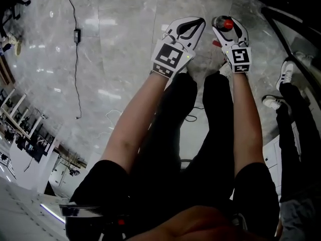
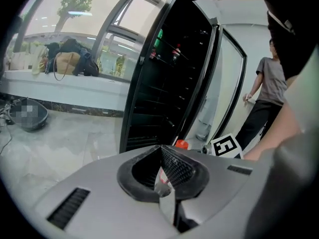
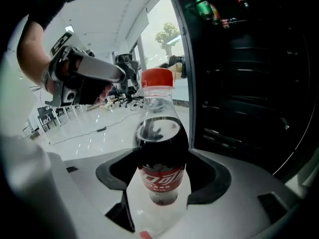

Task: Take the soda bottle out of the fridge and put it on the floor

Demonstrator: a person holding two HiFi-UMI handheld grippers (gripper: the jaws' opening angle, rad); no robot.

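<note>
Head view: both bare arms reach forward over the grey floor [image 1: 100, 59]. Left gripper [image 1: 193, 26] has its jaws closed together, nothing in them. Right gripper [image 1: 229, 30] is clamped on the bottle [image 1: 227, 23]; the red cap shows between its jaws. A black cable [image 1: 76, 69] runs across the floor at left. Another person's legs [image 1: 288, 109] stand at the right edge.

Left gripper view: left gripper [image 2: 162, 176] jaws meet at the tips and hold nothing. Beyond them is the open dark fridge [image 2: 169, 73], with a few bottles on an upper shelf. The bottle's red cap [image 2: 182, 144] shows just past the jaws, outside the fridge, next to the right gripper's marker cube [image 2: 225, 146]. A person [image 2: 271, 83] stands at right.

Right gripper view: right gripper [image 3: 159, 183] grips the bottle [image 3: 160, 153] low on its body. It is upright, with dark soda, a red label and a red cap. The fridge [image 3: 249, 73] is just to the right and the left gripper [image 3: 94, 73] is up at left. Cannot tell if the bottle's base touches the floor [image 3: 99, 133].
</note>
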